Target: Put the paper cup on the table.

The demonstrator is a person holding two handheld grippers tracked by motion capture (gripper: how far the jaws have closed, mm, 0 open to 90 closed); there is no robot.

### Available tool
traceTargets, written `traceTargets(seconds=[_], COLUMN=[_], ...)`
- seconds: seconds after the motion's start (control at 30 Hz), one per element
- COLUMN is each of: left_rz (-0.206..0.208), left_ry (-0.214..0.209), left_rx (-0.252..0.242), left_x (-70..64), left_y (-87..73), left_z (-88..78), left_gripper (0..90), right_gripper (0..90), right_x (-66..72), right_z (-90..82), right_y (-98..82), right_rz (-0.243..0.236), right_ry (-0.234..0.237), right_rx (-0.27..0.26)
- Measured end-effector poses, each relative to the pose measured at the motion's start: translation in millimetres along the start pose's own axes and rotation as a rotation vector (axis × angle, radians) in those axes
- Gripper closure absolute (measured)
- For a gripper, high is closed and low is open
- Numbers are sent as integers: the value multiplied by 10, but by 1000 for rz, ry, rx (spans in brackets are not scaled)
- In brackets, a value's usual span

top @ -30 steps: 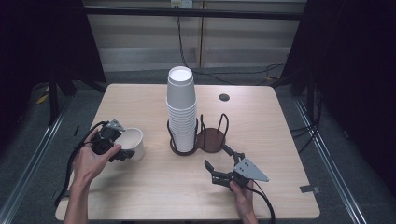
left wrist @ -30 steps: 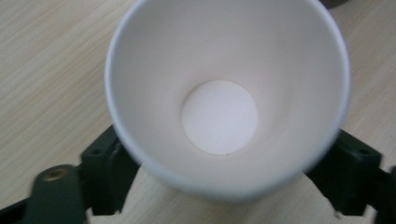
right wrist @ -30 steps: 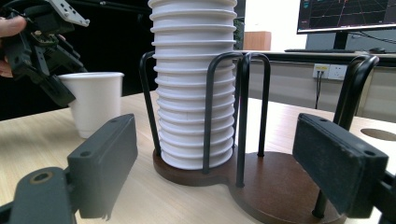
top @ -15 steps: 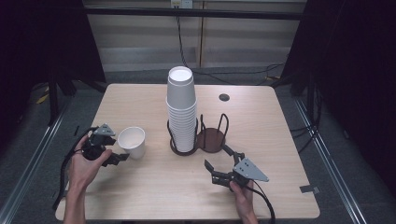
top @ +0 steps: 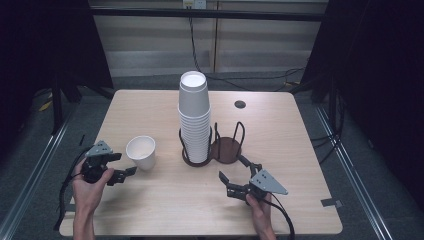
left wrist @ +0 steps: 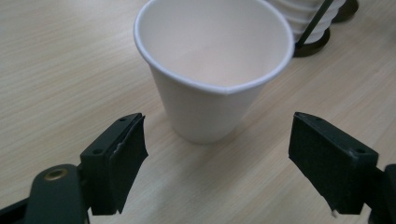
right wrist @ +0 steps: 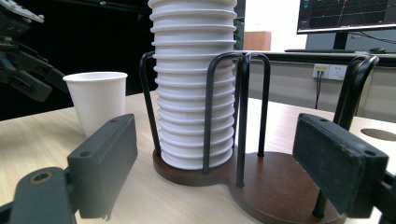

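A single white paper cup (top: 141, 152) stands upright on the table, left of a tall stack of white cups (top: 194, 120) in a black wire holder (top: 226, 150). My left gripper (top: 127, 164) is a little to the cup's left, open. Its jaws have just been closing, with nothing between them. In the left gripper view the cup (left wrist: 215, 84) stands just beyond the gripper (left wrist: 217, 121). My right gripper (top: 235, 169) rests open near the holder's front. In the right gripper view it (right wrist: 215, 126) faces the stack (right wrist: 194, 84) and the holder's base (right wrist: 280, 182).
The wooden table (top: 165, 200) has a small dark round hole (top: 240, 104) at the back right. The holder's right ring holds no cups. Cables trail from both grippers over the near edge. Dark floor and rails surround the table.
My left gripper has let go of the single cup and drawn back to the left and toward the near edge. The cup now stands upright alone. The right gripper has not moved.
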State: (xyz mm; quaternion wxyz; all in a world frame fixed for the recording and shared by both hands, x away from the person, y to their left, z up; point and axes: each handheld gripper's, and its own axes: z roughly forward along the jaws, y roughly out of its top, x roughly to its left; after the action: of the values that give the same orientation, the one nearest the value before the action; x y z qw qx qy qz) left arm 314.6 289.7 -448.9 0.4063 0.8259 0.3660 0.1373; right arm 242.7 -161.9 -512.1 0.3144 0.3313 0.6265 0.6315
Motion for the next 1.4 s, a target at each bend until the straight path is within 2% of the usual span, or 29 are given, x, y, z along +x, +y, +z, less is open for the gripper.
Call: traceTargets(seconds=[0.03,0.07,0.1,0.23,0.27,0.33,0.43,0.47,0.57,0.6,0.67,0.7,0.73,0.77,0.83,0.9,0.93,1.1,1.17,1.23,1.33,1.37,1.4], left_rz=[-7,-17,-17,-6,2,2,-15,-16,-7,-18,-29,-38,-40,-40,-62,-64,-78,-65,-48,-67,-79,-66,-70], left_ry=[5,-22,-22,9,11,13,3,21,33,50,38,32,43,43,0,17,22,-11,-38,-62,-66,-59,-55], left_rx=[-28,-73,-73,-119,-143,-157,-239,-277,-295,-320,-339,-352,-363,-363,-403,-415,-419,-425,-444,-484,-515,-510,-509], left_x=[-28,-70,-70,-170,-215,-238,-307,-353,-411,-477,-499,-540,-620,-620,-676,-742,-777,-916,-972,-1010,-1071,-1092,-1122], left_y=[-24,-52,-52,-108,-143,-161,-214,-236,-254,-281,-295,-320,-353,-353,-394,-432,-446,-475,-462,-444,-417,-407,-400], left_z=[-16,-40,-40,-84,-86,-91,-124,-147,-151,-134,-123,-106,-80,-80,-39,25,73,254,325,385,451,476,506], left_gripper=[193,194,196,216,216,216,216,216,216,216,216,216,216,215,214,207,207,206,205,184,177,177,177], right_gripper=[133,133,133,133,133,133,133,133,133,133,133,133,133,133,133,133,133,133,133,133,134,134,134], right_x=[0,0,0,0,1,1,1,1,1,1,1,1,2,2,1,3,1,1,2,2,1,1,1], right_z=[0,0,0,0,1,0,0,0,0,0,0,0,-1,-1,-1,-1,-1,-1,-1,-1,-1,-1,-1], right_y=[0,0,0,0,0,0,0,0,0,0,0,0,0,0,0,0,0,0,0,0,0,0,0], right_rz=[0,0,0,0,1,0,0,0,0,0,0,0,0,0,0,1,0,0,0,0,0,0,0], right_ry=[0,0,0,0,1,-1,0,0,-1,-1,-1,-1,-3,-3,-3,-3,-3,-3,-3,-3,-3,-3,-3], right_rx=[0,0,0,0,-1,0,0,-1,0,0,0,0,0,0,-1,1,-1,0,0,0,0,0,0])
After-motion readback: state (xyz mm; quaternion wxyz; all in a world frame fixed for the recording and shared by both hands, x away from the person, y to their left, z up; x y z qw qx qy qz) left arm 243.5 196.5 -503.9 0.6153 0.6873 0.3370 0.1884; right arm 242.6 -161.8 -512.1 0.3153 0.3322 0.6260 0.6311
